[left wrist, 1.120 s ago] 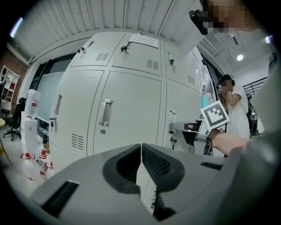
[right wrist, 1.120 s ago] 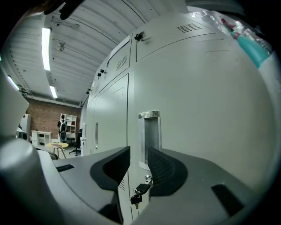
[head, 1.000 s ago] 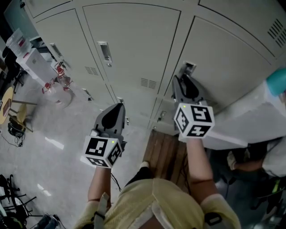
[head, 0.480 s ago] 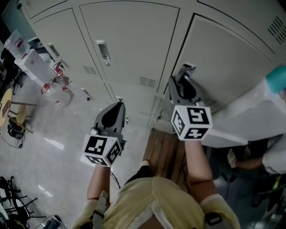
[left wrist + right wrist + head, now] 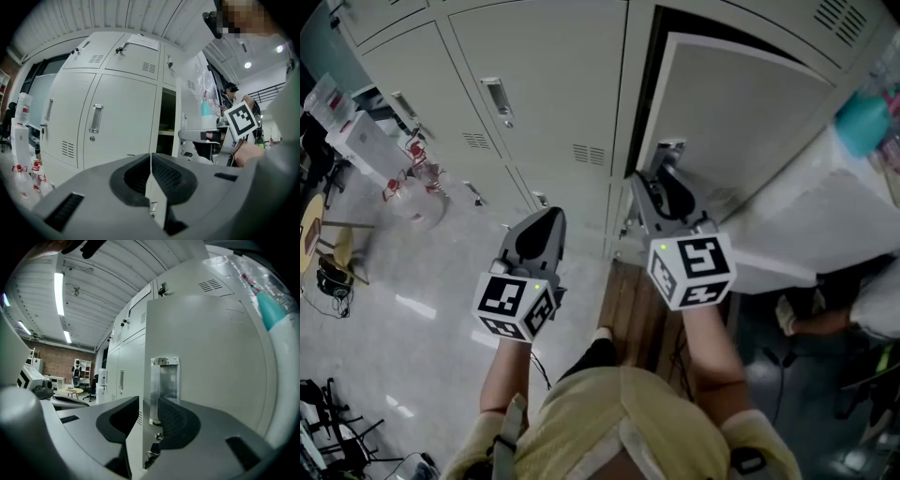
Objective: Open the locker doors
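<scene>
A row of pale grey lockers fills the head view. My right gripper (image 5: 661, 176) is shut on the free edge of the right locker door (image 5: 741, 122), just below its recessed metal handle (image 5: 667, 150). In the right gripper view the door edge (image 5: 143, 380) runs between the jaws, beside the handle (image 5: 164, 380), and keys (image 5: 152, 451) hang from the lock below. This door stands ajar, with a dark gap (image 5: 642, 84) along its left side. My left gripper (image 5: 546, 217) is shut and empty, held clear of the closed middle door (image 5: 544, 75). The left gripper view shows its tips (image 5: 151, 157) pressed together.
Clear bottles (image 5: 417, 178) and a white box (image 5: 356, 131) stand on the floor at the left. A wooden board (image 5: 642, 309) lies below the open door. A white wrapped bulk (image 5: 825, 225) with a teal bottle (image 5: 862, 117) sits at the right, and a person (image 5: 806, 328) beneath it.
The right locker door has swung out from shut to ajar, and a dark gap shows beside it. My right gripper came back toward me with it. The left gripper drifted slightly.
</scene>
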